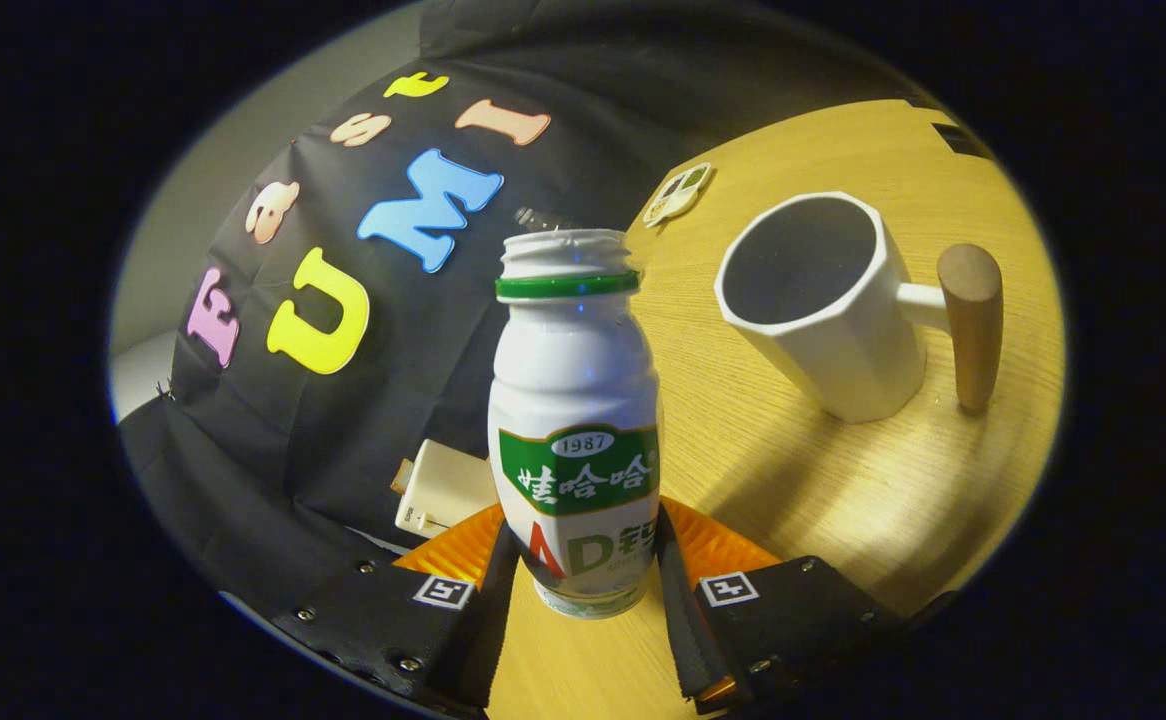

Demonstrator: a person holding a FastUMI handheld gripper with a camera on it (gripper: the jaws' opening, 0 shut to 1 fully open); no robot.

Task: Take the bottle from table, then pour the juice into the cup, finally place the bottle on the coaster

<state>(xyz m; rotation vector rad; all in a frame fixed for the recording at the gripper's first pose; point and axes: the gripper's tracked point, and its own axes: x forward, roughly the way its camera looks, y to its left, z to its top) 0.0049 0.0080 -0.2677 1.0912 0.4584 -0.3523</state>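
Observation:
A white juice bottle (577,400) with a green label and green neck ring, its cap off, stands between my fingers. My gripper (588,575) is shut on its lower body, one finger pressing on each side. An orange ribbed coaster (718,548) shows on both sides of the bottle's base, just behind my fingertips. I cannot tell whether the base rests on it or hangs just above. The white faceted cup (823,310) with a wooden handle (973,325) stands beyond my fingers to the right, and its inside looks dark.
The wooden table (843,480) ends at an edge just left of the bottle, where a small white box (443,485) lies. A small flat card-like thing (678,192) lies far back on the table. Black cloth hangs left of the edge.

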